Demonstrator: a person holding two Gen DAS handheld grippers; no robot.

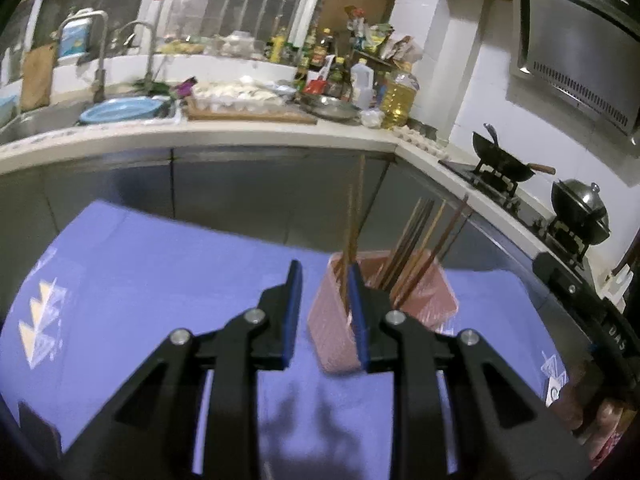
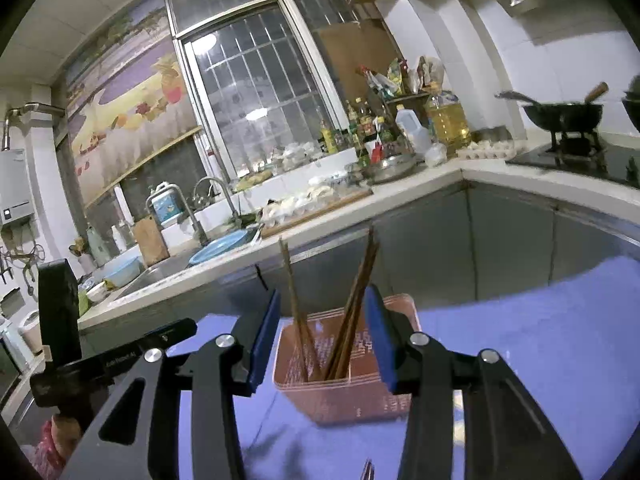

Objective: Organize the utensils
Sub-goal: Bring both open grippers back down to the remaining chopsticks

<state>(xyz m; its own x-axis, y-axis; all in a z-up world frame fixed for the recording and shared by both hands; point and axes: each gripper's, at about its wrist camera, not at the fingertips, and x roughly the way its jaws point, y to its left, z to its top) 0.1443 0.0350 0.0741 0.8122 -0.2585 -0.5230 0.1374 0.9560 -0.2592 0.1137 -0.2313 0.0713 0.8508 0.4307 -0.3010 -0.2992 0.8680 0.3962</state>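
A pink plastic utensil holder (image 1: 424, 304) stands on a purple tablecloth (image 1: 160, 280) with several brown wooden chopsticks (image 1: 416, 252) standing in it. My left gripper (image 1: 325, 276) is open and empty, just to the left of the holder; its right finger overlaps the holder's near corner. In the right wrist view the same holder (image 2: 352, 392) with chopsticks (image 2: 352, 304) sits straight ahead, seen between the fingers. My right gripper (image 2: 322, 300) is open and empty, just in front of and above the holder. The left gripper body shows at the left of the right wrist view.
A kitchen counter (image 1: 240, 132) runs behind the table with a sink, a blue basin (image 1: 120, 110), a cutting board, bottles and an oil jug (image 1: 400, 100). A wok (image 1: 504, 158) and a lidded pot (image 1: 580, 208) sit on the stove at the right.
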